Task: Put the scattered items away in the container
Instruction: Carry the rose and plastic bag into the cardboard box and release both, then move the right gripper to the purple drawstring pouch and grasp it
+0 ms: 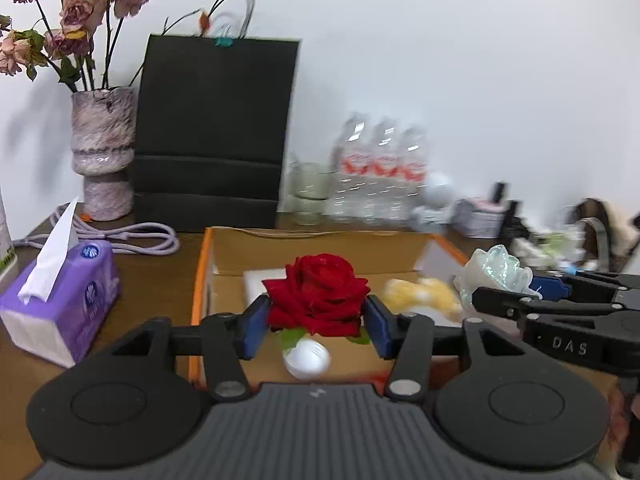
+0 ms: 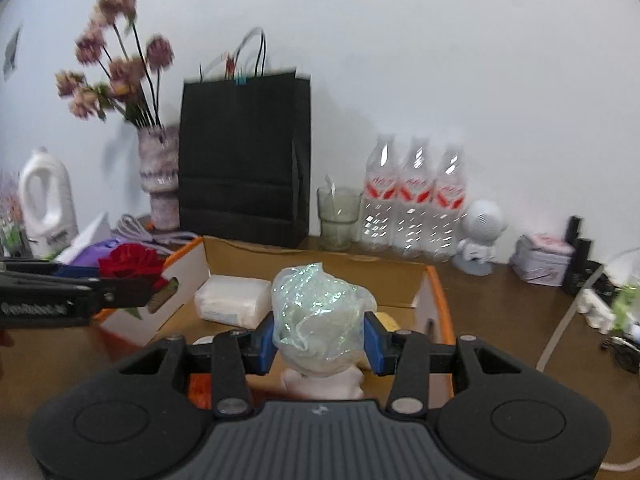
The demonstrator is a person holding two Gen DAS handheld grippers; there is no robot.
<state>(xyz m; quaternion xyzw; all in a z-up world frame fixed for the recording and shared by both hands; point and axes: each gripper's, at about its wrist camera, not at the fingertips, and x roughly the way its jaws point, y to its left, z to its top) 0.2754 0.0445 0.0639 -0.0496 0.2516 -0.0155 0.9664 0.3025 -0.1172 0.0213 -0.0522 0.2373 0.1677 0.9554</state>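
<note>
Progress: roughly midway, judging by the box contents. Lower left of the left wrist view, one purple tissue pack [image 1: 66,304] sits on the brown table [image 1: 152,280], outside the open orange-edged cardboard box [image 1: 202,276]. Centre, left gripper [image 1: 317,322] has its fingers clamped on one red artificial rose [image 1: 318,294], over the box. Below it one white round cap-like object [image 1: 307,358] lies in the box. One yellow soft item [image 1: 424,294] is blurred, also inside. In the right wrist view, one white wrapped block [image 2: 232,300] lies on the box floor, centre left. Right gripper [image 2: 319,338] is clamped on one iridescent pale-green crinkled bundle [image 2: 316,312], above the box. Left to do: release both; maybe the tissue pack.
</note>
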